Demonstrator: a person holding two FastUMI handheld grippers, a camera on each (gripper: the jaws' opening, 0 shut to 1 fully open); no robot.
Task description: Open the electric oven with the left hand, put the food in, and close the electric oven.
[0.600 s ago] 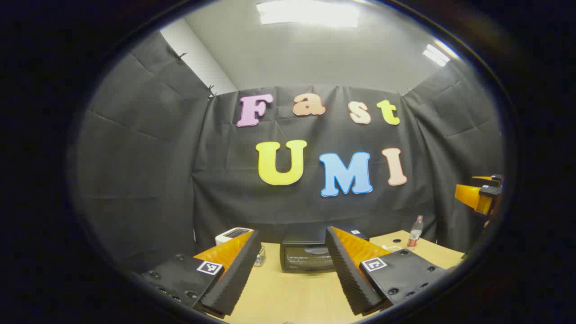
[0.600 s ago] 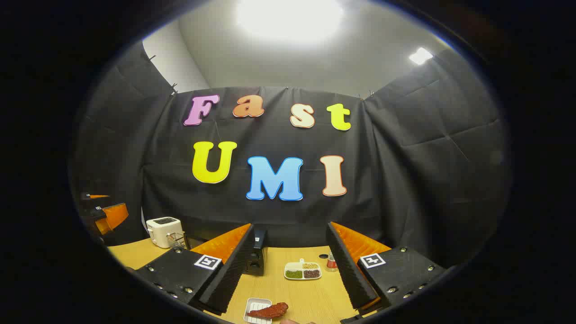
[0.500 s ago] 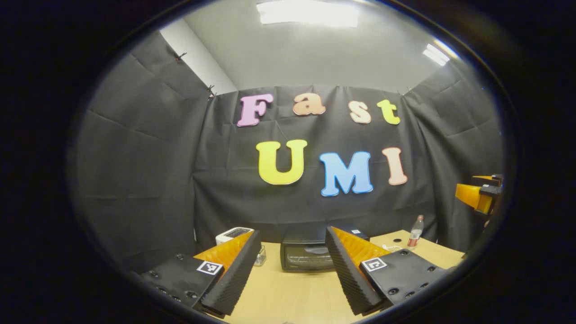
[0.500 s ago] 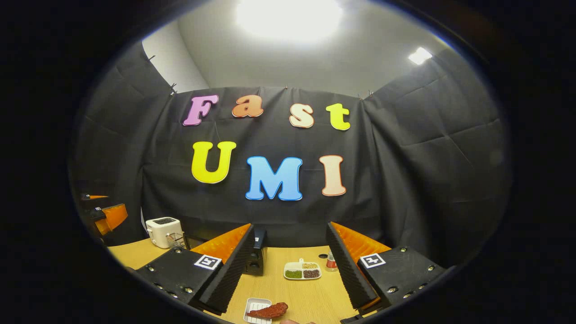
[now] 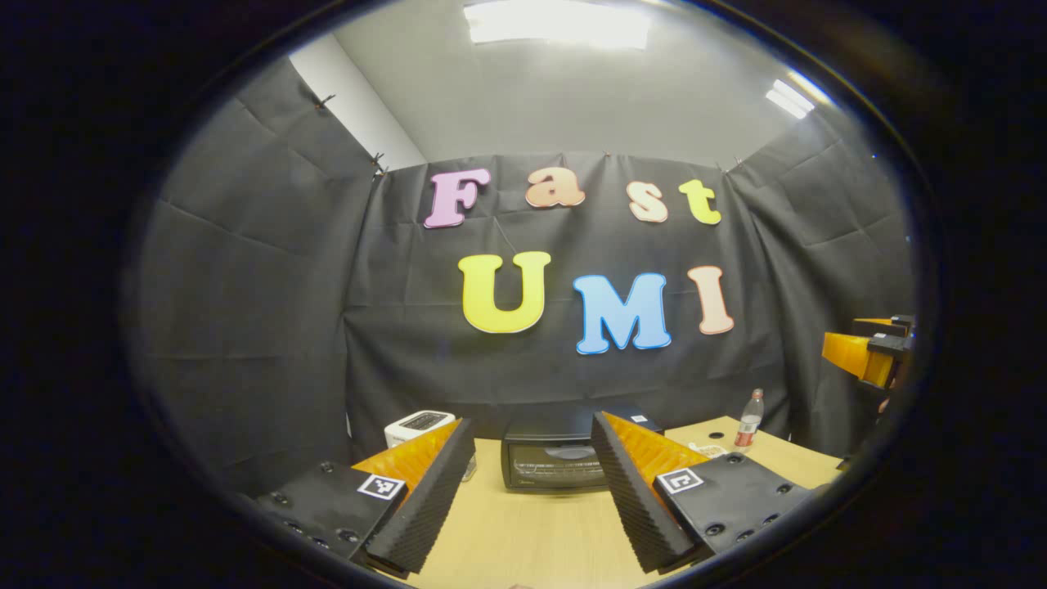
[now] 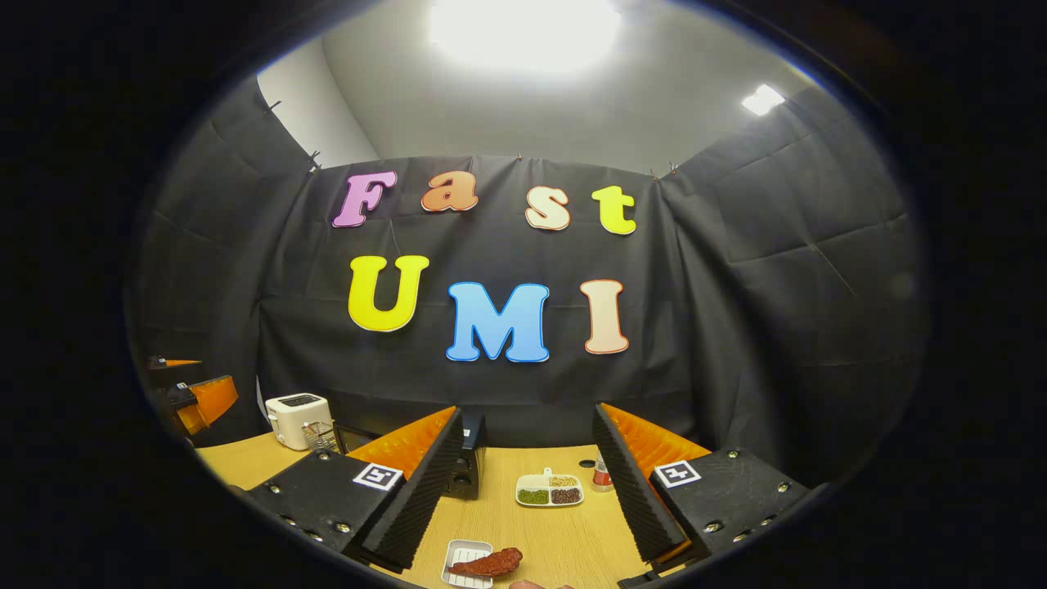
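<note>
Electric oven [image 5: 556,458]: one black, box-shaped appliance with a glass-fronted door, closed, standing at the far side of the pale wood-grain table [image 5: 523,540] against the black cloth wall; in the left gripper view it appears between that gripper's two fingers but well beyond them. In the right gripper view only its dark right end [image 6: 468,462] is visible, just past the inner finger. Left gripper [image 5: 523,511]: jaws spread wide, holding nothing, hovering above the table; each finger is a wedge with a ribbed inner pad, and each carries one square marker tag. Right gripper [image 6: 515,511]: jaws likewise wide apart and empty, with the same ribbed wedge shape. Food [image 6: 487,563]: one elongated reddish-brown piece, rough-surfaced, lying across one small white rectangular ribbed tray [image 6: 465,564] on the table near the lower edge of the right gripper view, apart from both fingers. One white divided dish [image 6: 550,492] holds three portions of small grains or beans, one green, one pale and one dark red. One white toaster [image 6: 298,419], rounded at the corners, stands left of the oven. One clear plastic bottle [image 5: 746,421] with a red label stands upright at the table's right far side.
</note>
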